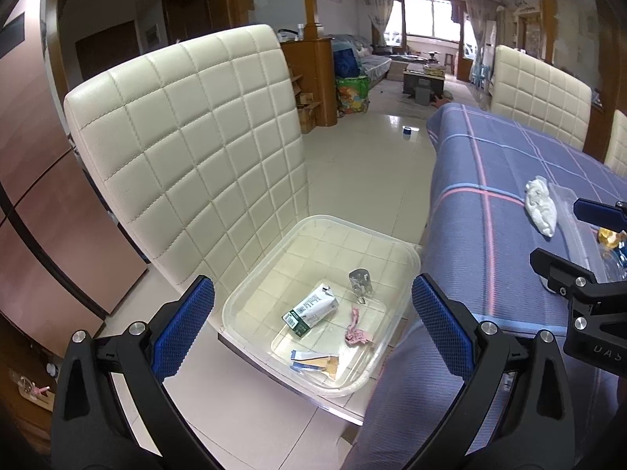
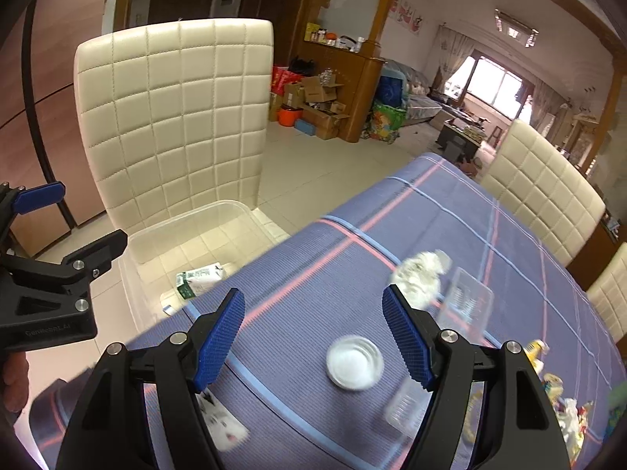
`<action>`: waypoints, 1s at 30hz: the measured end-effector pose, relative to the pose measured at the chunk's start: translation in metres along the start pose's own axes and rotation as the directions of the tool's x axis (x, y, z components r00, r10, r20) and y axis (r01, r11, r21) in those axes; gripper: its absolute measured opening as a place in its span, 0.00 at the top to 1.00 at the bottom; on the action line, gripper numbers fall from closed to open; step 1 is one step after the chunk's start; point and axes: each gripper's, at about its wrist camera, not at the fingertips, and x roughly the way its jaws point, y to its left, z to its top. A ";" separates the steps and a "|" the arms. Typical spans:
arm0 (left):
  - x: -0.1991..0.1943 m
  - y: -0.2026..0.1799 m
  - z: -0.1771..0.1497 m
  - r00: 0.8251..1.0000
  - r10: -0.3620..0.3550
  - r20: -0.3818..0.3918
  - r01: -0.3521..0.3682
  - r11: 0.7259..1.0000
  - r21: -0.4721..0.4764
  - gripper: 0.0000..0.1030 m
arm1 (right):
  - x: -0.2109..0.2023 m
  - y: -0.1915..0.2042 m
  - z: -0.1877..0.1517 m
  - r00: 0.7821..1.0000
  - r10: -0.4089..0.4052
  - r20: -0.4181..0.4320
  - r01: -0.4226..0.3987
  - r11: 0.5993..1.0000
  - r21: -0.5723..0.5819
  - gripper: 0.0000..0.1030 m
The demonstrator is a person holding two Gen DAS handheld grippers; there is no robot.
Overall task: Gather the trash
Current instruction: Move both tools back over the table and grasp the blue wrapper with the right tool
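1. The left gripper hangs over the clear plastic bin on the seat of the cream quilted chair, its 2 blue-padded jaws spread wide with nothing between them.
2. The bin holds 4 pieces already: a small green-and-white carton, a foil blister strip, a pink scrap and a blue-and-tan wrapper.
3. The right gripper is over the blue plaid tablecloth, jaws also wide apart and empty.
4. The relation that matters: a round white cap-like piece lies flat between the right jaws, nearer the finger at 3 o'clock. Being round, it has no long axis, so I judge any closing angle would serve.
5. A crumpled white tissue lies at 1 o'clock, just past the right fingertip, beside a clear plastic sleeve. More wrappers sit at 4 o'clock; a printed paper scrap sits at 7 o'clock.
6. The right hand is clearly nearer all table trash; the bin lies at 10 o'clock from it.
7. Writing: "DAS" shows on the right gripper body in the left view; the left body's lettering and the carton's print are too blurred to read.
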 end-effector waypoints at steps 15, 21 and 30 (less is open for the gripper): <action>-0.027 -0.108 -0.007 0.988 -0.156 -0.019 0.157 0.966 0.204 0.03 | -0.043 -0.107 -0.072 0.991 -0.124 -0.050 0.132 0.967 0.216 0.31; -0.028 -0.146 -0.006 0.978 -0.204 -0.050 0.210 0.947 0.242 0.03 | -0.055 -0.149 -0.097 0.982 -0.174 -0.067 0.186 0.935 0.303 0.31; -0.016 -0.178 0.000 0.980 -0.187 -0.068 0.199 0.937 0.287 0.04 | -0.052 -0.193 -0.125 0.989 -0.127 -0.081 0.150 0.889 0.432 0.45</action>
